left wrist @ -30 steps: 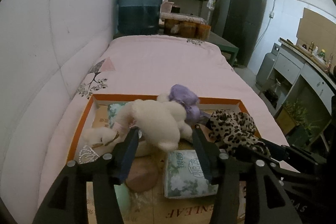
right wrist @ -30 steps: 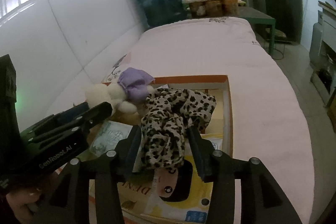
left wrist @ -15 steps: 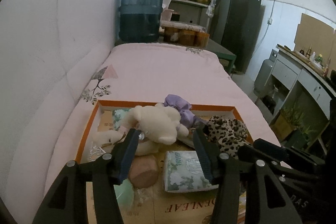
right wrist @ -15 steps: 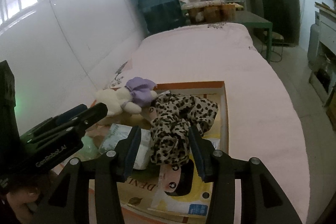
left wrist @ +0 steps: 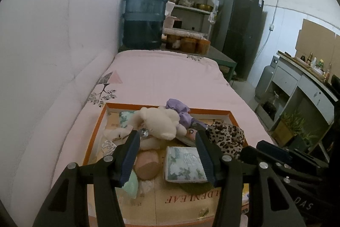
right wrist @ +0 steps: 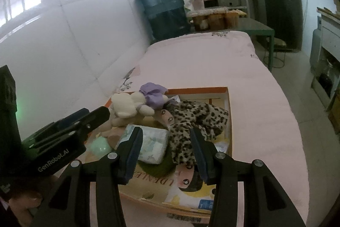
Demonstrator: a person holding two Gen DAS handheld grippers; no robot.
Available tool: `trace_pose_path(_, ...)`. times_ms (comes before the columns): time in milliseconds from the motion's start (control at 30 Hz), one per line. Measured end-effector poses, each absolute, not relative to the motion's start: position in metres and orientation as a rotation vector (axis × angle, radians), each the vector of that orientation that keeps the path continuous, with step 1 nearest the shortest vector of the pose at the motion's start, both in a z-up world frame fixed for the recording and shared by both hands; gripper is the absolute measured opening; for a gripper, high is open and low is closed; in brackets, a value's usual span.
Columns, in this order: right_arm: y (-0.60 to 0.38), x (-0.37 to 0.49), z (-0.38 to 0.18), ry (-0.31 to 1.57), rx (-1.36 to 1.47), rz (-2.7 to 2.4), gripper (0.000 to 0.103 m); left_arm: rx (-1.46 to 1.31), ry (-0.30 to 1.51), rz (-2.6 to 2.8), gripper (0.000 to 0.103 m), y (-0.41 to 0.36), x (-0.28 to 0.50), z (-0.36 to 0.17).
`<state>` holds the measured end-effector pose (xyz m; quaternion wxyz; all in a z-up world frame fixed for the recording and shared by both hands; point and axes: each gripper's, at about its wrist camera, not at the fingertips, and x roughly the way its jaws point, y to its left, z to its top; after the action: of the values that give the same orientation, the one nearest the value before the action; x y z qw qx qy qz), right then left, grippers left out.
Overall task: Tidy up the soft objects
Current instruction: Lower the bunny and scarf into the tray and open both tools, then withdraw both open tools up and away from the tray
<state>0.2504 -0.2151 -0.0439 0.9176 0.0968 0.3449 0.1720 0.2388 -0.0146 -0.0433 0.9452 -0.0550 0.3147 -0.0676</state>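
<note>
An orange-rimmed cardboard tray [left wrist: 95, 127] [right wrist: 199, 90] lies on the pink bed. It holds a cream plush toy [left wrist: 157, 122] [right wrist: 124, 105], a purple cloth [left wrist: 177, 107] [right wrist: 153, 93], a leopard-print cloth [left wrist: 227, 135] [right wrist: 197, 118], a floral tissue pack [left wrist: 183, 161] [right wrist: 152, 146], a tan round pad [left wrist: 146, 165] and a mint-green piece [left wrist: 129, 182]. My left gripper [left wrist: 166, 134] [right wrist: 70, 127] hovers open above the tray's near half, in front of the plush. My right gripper [right wrist: 166, 130] [left wrist: 276, 152] hovers open in front of the leopard cloth. Neither touches anything.
A white tiled wall [left wrist: 53, 46] runs along the bed's left side. A blue water bottle [left wrist: 144, 20], jars and shelves stand past the bed's far end, with a dark fridge [left wrist: 240, 29] beside them. Bare pink bedding [left wrist: 159, 76] stretches beyond the tray. Floor and cabinets lie on the right.
Both grippers have drawn back and upward from the tray. The plush and the leopard cloth, earlier framed closely by the fingers, now sit farther off and stay in the tray.
</note>
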Motion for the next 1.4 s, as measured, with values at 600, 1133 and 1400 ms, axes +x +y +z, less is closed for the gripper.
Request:
trace_pose_path(600, -0.206, 0.205, -0.019, 0.670, 0.174, 0.349, 0.048, -0.117, 0.592, -0.139, 0.054, -0.008, 0.193, -0.020)
trace_pose_path(1133, -0.197, 0.166, 0.000, 0.645, 0.150, 0.339, 0.048, -0.121, 0.566, -0.138, 0.054, 0.001, 0.154, -0.008)
trace_pose_path(1400, -0.191, 0.145, 0.005, 0.640, 0.142, 0.334, 0.048, -0.120, 0.559, -0.132, 0.054, 0.005, 0.139, -0.005)
